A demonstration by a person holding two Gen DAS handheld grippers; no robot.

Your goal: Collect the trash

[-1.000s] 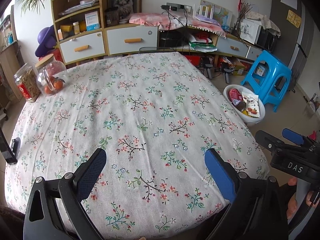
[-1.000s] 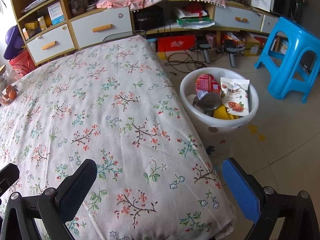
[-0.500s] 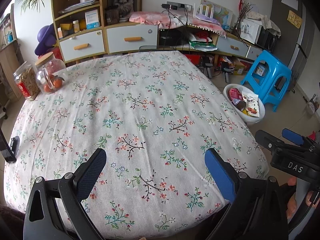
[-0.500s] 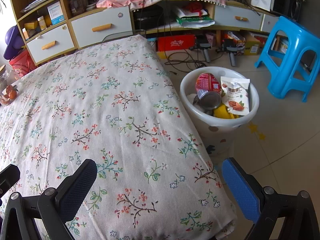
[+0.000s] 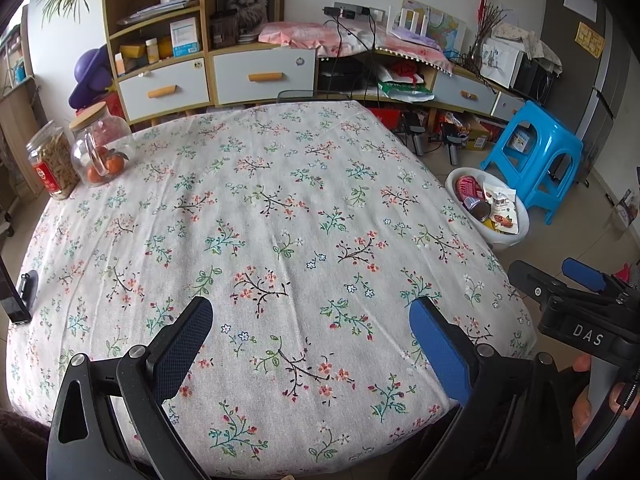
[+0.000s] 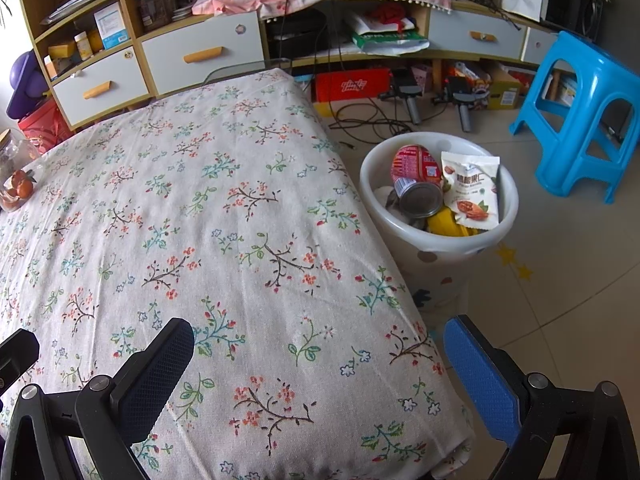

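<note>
White bin [image 6: 436, 240] full of trash beside table [image 6: 240, 240], both tongs [image 5: 308, 332] [image 6: 320, 360] agape, empty.

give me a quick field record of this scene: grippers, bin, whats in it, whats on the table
left gripper: open, empty, over the near table edge
right gripper: open, empty, at the table's right corner
bin: white, on the floor right of the table
bin contents: red can, snack packet, yellow wrapper
table: floral cloth, two jars at far left

Both wrist views overlook the table [image 5: 280, 208], sharing the bin [image 6: 440, 256].
</note>
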